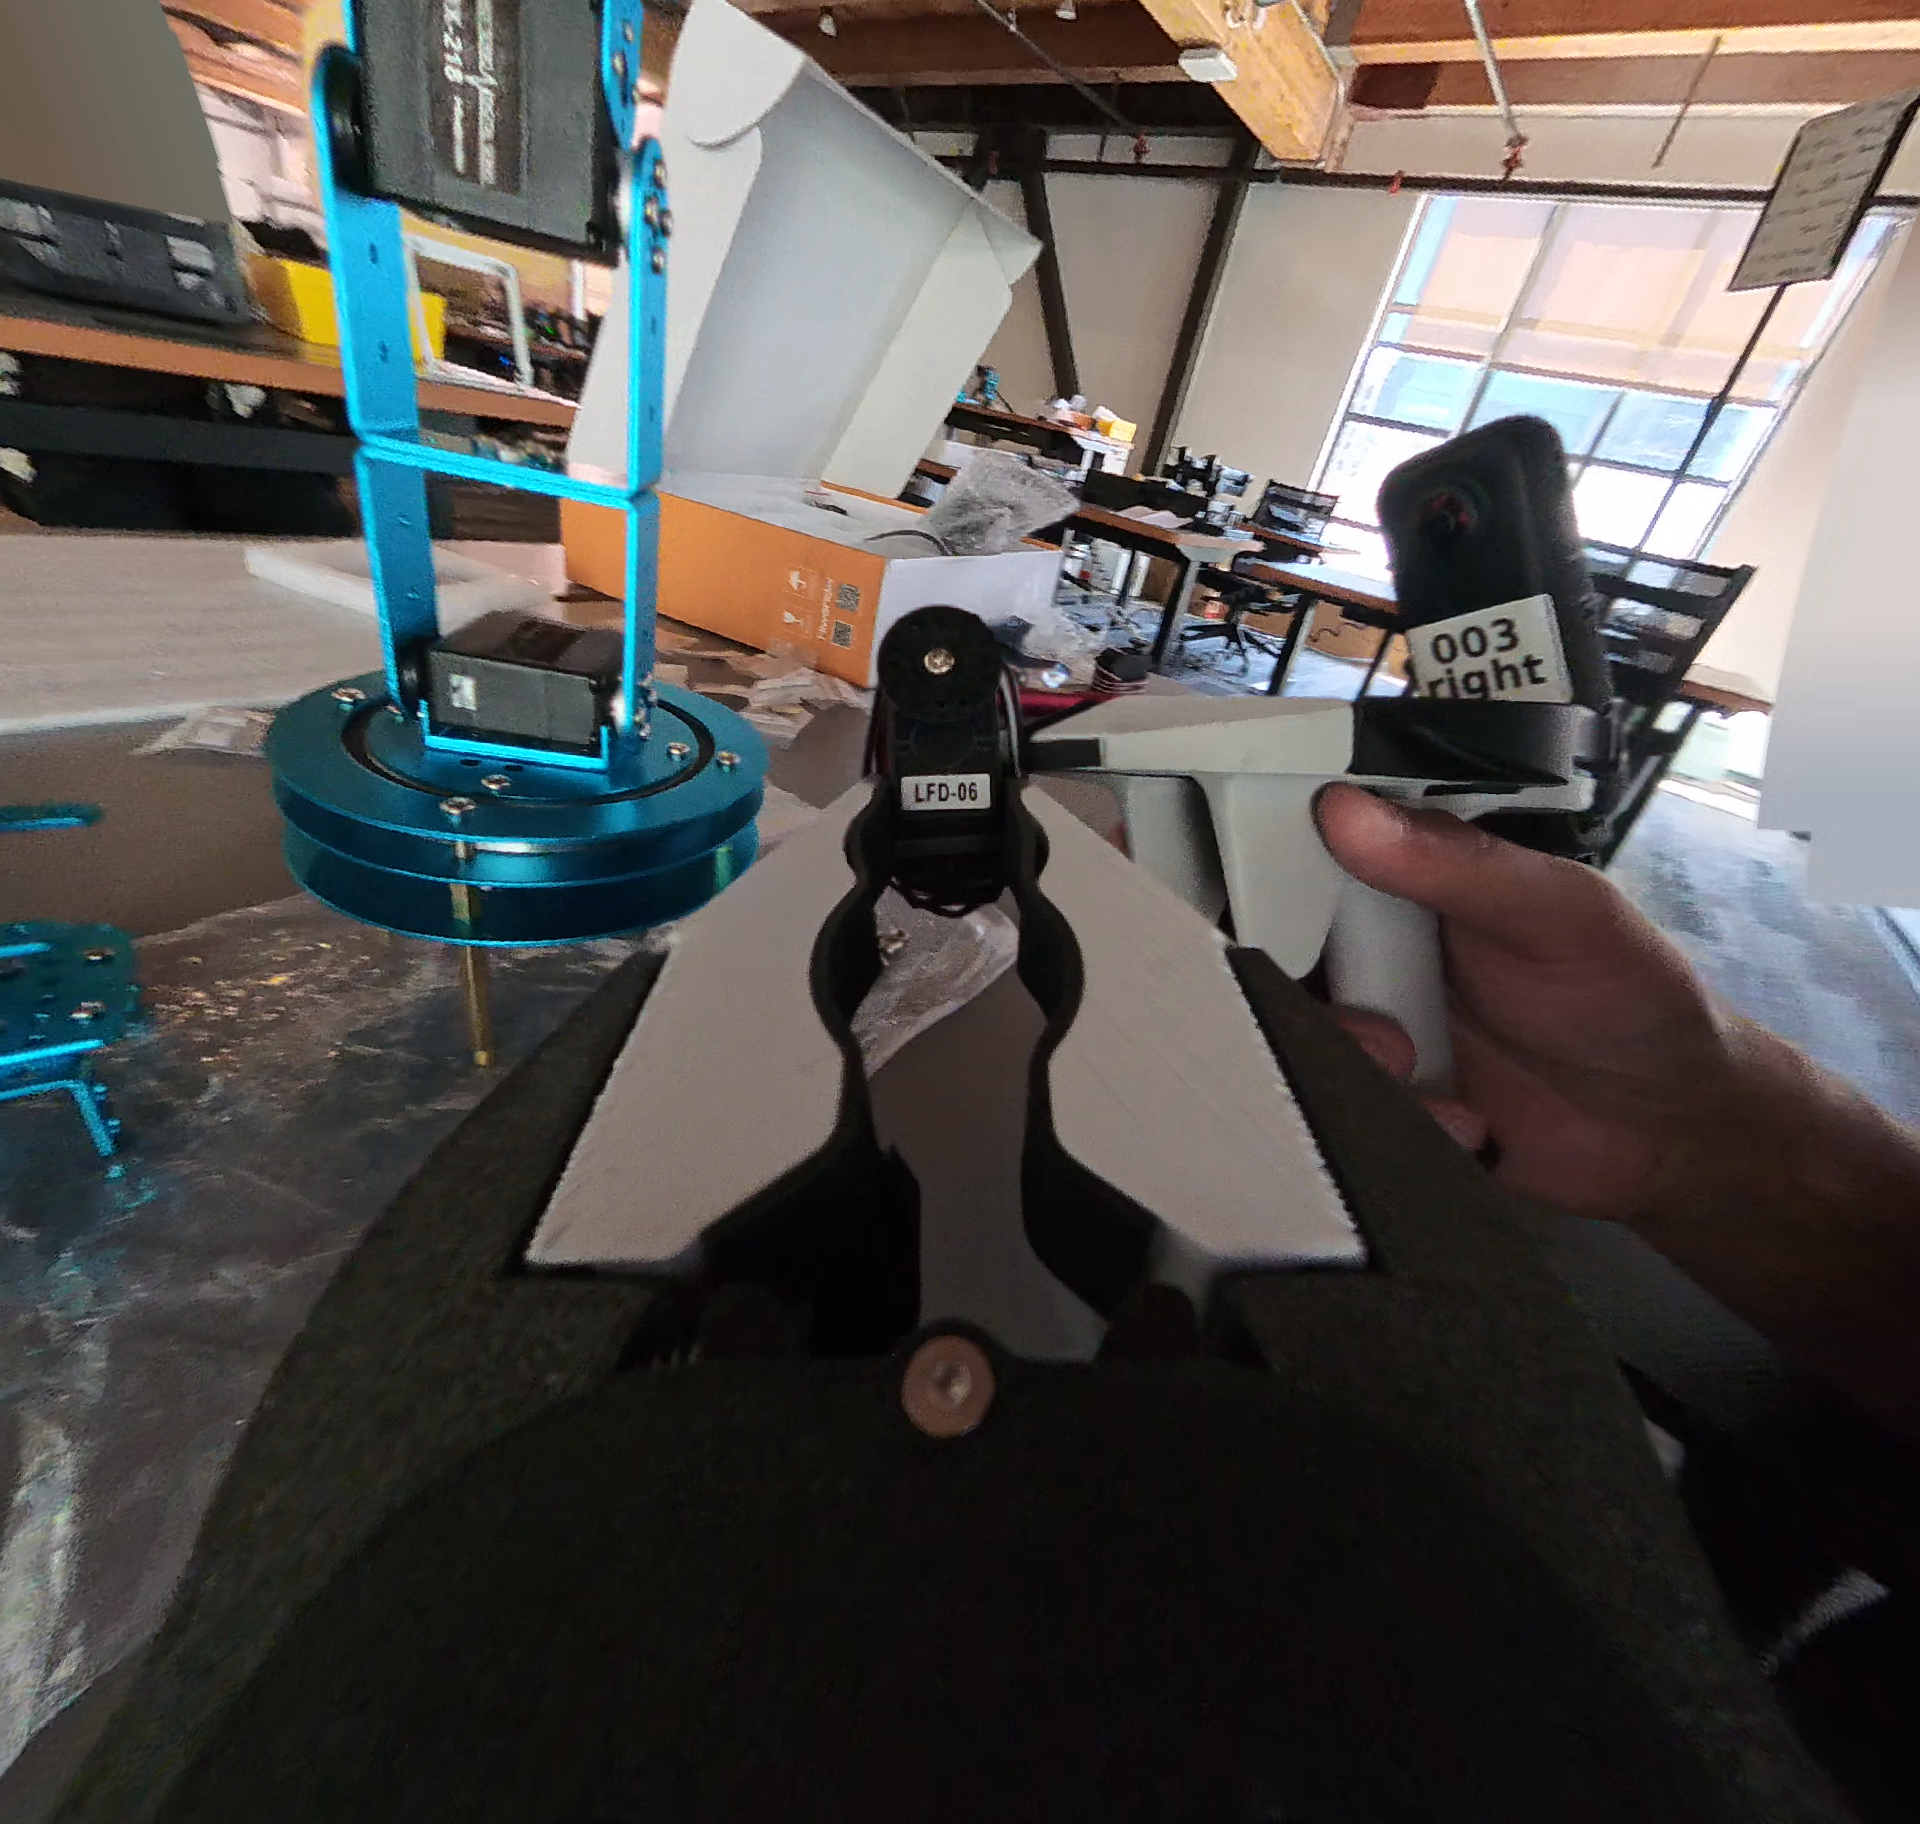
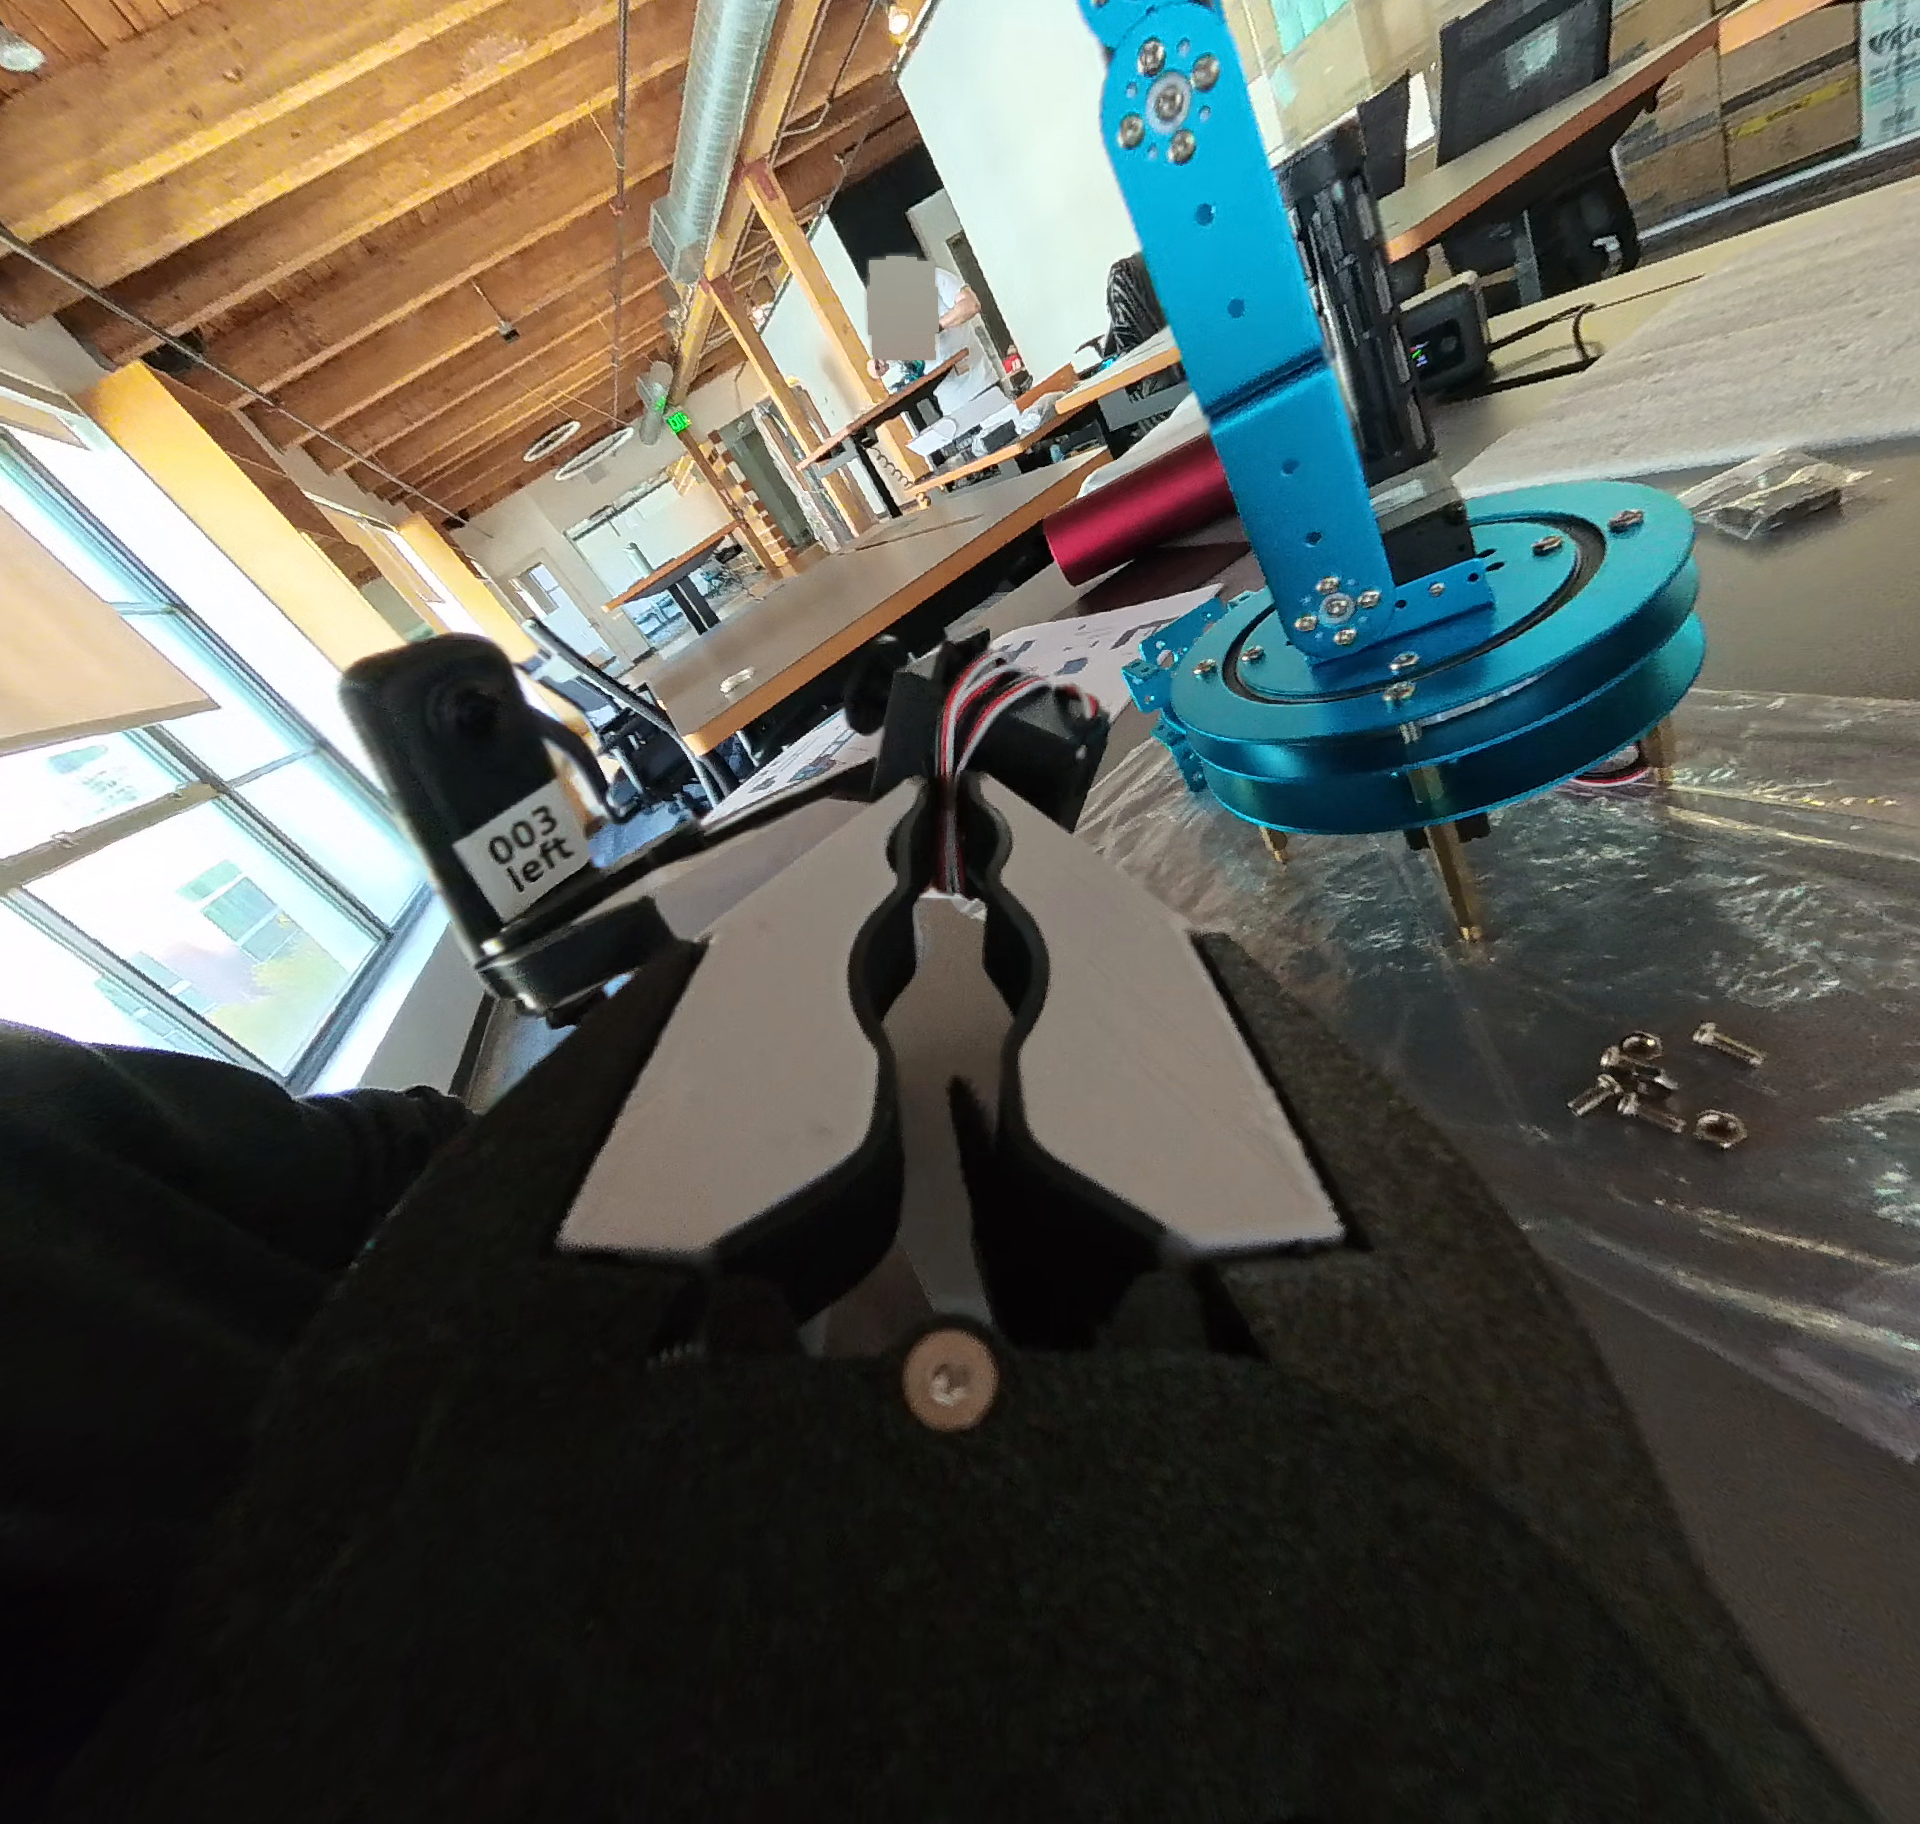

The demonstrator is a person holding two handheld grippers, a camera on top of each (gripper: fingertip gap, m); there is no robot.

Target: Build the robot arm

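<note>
L claw (image 1: 943, 839) clenched on small black servo (image 1: 943, 725) | R claw (image 2: 951, 839) clamped on its wire bundle (image 2: 961, 725) | servo held off tabletop (image 2: 1558, 1203), unmounted | loose screws (image 2: 1662, 1088) nearby | blue arm base (image 1: 514, 818) beyond.

The servo (image 1: 943, 735) pinched in the left gripper (image 1: 940, 860) was black with a white label; its wires (image 2: 961, 725) in the right gripper (image 2: 951, 818) ran red, white and black. The robot-arm kit (image 1: 499, 527) on the left was anodised blue, on brass standoffs (image 1: 476, 985). The far box (image 1: 790, 579) was orange and white. The near-right screws (image 2: 1662, 1088) were silver.
</note>
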